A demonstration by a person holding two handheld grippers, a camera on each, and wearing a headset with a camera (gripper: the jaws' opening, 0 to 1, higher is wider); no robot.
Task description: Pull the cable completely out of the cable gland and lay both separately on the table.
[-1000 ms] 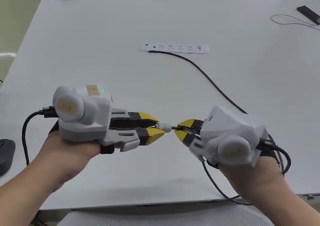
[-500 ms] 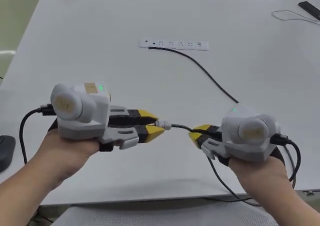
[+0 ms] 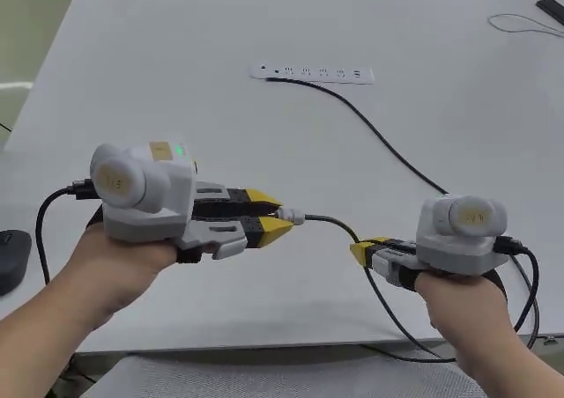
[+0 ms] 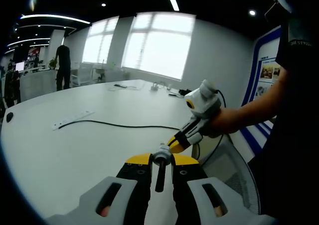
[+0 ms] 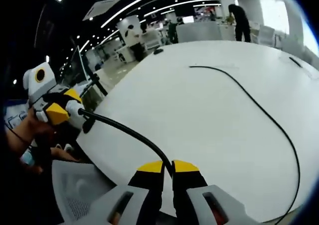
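Left gripper [image 3: 282, 223] is clamped tight on the gland [image 3: 290, 215], held just above the table [image 3: 159, 72], left of centre in the head view. The black cable [image 3: 335, 225] enters the gland and runs out toward 4 o'clock, straight into the right gripper [image 3: 361, 251]. Its yellow tips are pinched on the cable, well apart from the gland. Up at 12 o'clock a power strip [image 3: 313, 73] lies flat, its cord [image 3: 379, 138] sweeping down toward 4 o'clock.
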